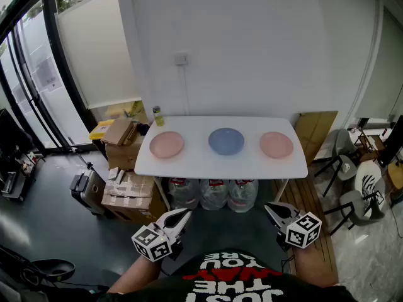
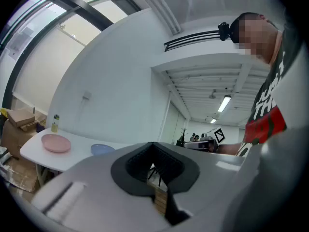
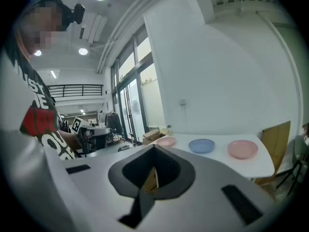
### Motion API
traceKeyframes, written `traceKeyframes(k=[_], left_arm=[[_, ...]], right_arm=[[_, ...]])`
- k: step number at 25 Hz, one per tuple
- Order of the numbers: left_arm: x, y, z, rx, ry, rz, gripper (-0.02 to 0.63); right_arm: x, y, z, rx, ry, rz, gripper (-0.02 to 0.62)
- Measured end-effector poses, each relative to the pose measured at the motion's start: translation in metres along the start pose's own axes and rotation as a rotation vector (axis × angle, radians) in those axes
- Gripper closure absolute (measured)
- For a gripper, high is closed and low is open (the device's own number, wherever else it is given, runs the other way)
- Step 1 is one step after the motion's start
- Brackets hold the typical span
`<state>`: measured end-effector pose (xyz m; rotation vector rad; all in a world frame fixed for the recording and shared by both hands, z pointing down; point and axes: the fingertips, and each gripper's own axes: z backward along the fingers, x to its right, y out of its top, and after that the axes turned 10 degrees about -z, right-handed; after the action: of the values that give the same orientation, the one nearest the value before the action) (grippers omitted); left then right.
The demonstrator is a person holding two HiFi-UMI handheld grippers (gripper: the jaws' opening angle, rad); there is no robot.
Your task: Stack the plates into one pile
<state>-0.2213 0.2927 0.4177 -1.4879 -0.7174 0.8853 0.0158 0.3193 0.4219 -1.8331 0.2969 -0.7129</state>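
1. the left pink plate (image 1: 167, 145), blue plate (image 1: 226, 141) and right pink plate (image 1: 276, 145) lie apart in a row on the white table (image 1: 220, 167);
2. the left gripper (image 1: 184, 216) and right gripper (image 1: 269, 207) are both closed and empty, well short of the table;
3. the plates look light, stiff and slick; pinch one at its raised rim

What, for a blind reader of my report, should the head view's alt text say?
Three plates sit apart in a row on a white table: left pink plate, blue plate, right pink plate. The left tongs and right tongs are shut and empty, well short of the table.
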Motion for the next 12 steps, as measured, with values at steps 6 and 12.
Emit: traceKeyframes(k=[6,12], left_arm=[[0.003,0.004,-0.008,0.003,-0.003,-0.010,0.598],[0.010,0.005,-0.018,-0.004,0.003,-0.008,0.598]], right_arm=[[0.002,0.001,0.000,-0.010,0.011,0.024,0.591],[0.009,0.007,0.005,-0.004,0.028,-0.005,0.591]])
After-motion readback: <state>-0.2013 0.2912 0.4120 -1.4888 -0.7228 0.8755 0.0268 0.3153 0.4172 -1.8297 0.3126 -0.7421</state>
